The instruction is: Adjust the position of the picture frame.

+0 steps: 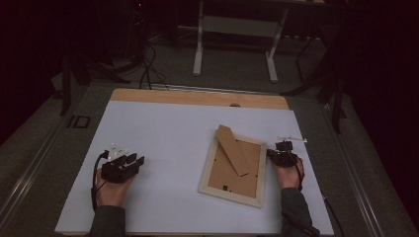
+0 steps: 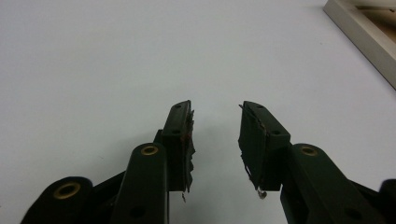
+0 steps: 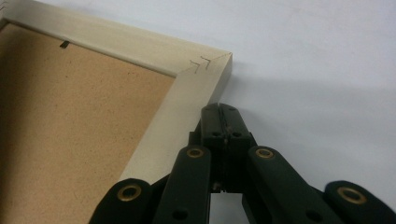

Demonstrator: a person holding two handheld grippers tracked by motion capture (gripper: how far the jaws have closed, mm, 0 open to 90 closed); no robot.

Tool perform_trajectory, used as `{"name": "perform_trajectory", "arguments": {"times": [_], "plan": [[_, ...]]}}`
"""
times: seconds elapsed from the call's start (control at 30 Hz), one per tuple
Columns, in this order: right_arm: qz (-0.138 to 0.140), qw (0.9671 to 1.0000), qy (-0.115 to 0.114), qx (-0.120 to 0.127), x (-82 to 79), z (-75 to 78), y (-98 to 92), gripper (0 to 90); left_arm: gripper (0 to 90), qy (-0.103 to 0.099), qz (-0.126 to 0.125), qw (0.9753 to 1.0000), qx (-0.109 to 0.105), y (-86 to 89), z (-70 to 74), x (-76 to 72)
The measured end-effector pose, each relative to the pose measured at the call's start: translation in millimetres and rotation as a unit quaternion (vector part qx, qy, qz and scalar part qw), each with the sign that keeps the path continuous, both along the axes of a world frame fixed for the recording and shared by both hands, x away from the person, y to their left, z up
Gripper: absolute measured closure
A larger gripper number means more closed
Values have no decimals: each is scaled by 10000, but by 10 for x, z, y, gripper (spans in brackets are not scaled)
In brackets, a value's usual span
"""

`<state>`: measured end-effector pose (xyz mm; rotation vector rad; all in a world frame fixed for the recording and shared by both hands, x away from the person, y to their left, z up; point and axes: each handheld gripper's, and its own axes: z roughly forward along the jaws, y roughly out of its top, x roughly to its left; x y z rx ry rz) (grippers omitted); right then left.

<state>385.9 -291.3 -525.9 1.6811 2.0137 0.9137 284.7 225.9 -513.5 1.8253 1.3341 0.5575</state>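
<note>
Picture frame [image 1: 233, 165]: pale cream wood border, plain brown fibreboard back, tan stand strip [image 1: 233, 149]. Surface [image 1: 158, 138]: plain white sheet, no pattern, light wood edge at far side. Left hand-held gripper [image 2: 215, 135] and right hand-held gripper [image 3: 224, 122]: black, brass-coloured rivets

we see our left gripper [image 2: 215, 140] with its two black jaws rising from six o'clock, parted with a clear gap and nothing between them, over the plain white table [image 2: 93, 60]. at two o'clock lies a pale wooden frame [image 2: 362, 35] corner.
</note>
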Motion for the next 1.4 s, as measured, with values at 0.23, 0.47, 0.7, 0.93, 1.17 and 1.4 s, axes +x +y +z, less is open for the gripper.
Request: {"name": "perform_trajectory", "arguments": {"times": [0.23, 0.47, 0.7, 0.93, 1.17, 1.4], "plan": [[50, 10000, 13, 49, 74, 32, 120, 899, 651, 0, -6, 10000, 9, 0, -1, 1], [168, 9998, 57, 7, 150, 51, 283, 898, 651, -1, 8, 10000, 4, 1, -1, 2], [240, 9997, 67, -40, 198, 53, 437, 899, 651, -17, 40, 10000, -19, 12, 2, -1], [315, 9994, 106, -121, 278, 48, 642, 899, 661, -30, 39, 10000, -63, 20, 7, -4], [441, 9988, 140, -183, 326, 45, 797, 898, 696, -7, -191, 9998, 1, -59, 13, -12], [567, 9978, 208, -263, 362, 34, 932, 898, 737, 52, -382, 9992, 93, -150, -4, -3]]}}
